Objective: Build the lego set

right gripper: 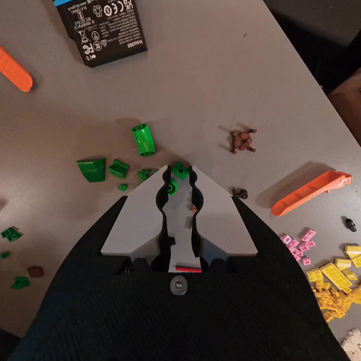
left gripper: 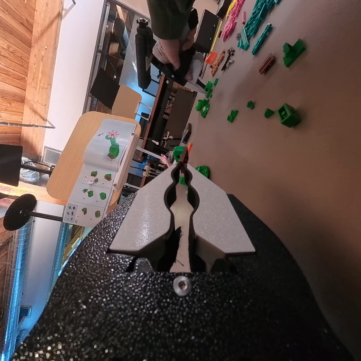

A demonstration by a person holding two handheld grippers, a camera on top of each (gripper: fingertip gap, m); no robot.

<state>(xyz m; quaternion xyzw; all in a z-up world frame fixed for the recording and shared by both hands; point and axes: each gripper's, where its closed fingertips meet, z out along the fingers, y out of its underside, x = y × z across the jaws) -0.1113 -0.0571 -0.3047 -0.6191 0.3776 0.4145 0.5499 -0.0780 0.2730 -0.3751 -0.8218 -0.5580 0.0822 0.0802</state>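
Observation:
My left gripper (left gripper: 182, 165) is shut on a small dark brown lego piece (left gripper: 184, 157) and holds it above the grey table (left gripper: 283, 185). My right gripper (right gripper: 179, 167) is open and low over the table, its tips on either side of a green square piece with a cross hole (right gripper: 180, 172); I cannot tell if they touch it. A round green piece (right gripper: 172, 187) lies under its left finger. In the left wrist view the right gripper (left gripper: 204, 88) is far off in a person's hand (left gripper: 173, 56), over green pieces.
A green curved tube (right gripper: 143, 139), green wedge (right gripper: 92, 170), brown round plate (right gripper: 243, 140), two orange separators (right gripper: 310, 192) (right gripper: 15, 72), a black box (right gripper: 103, 29), and pink (right gripper: 298, 246) and yellow piles (right gripper: 336, 277) lie around. An open instruction booklet (left gripper: 103, 166) stands beyond the table edge. The tips of one gripper are about 35 cm away from the tips of the other.

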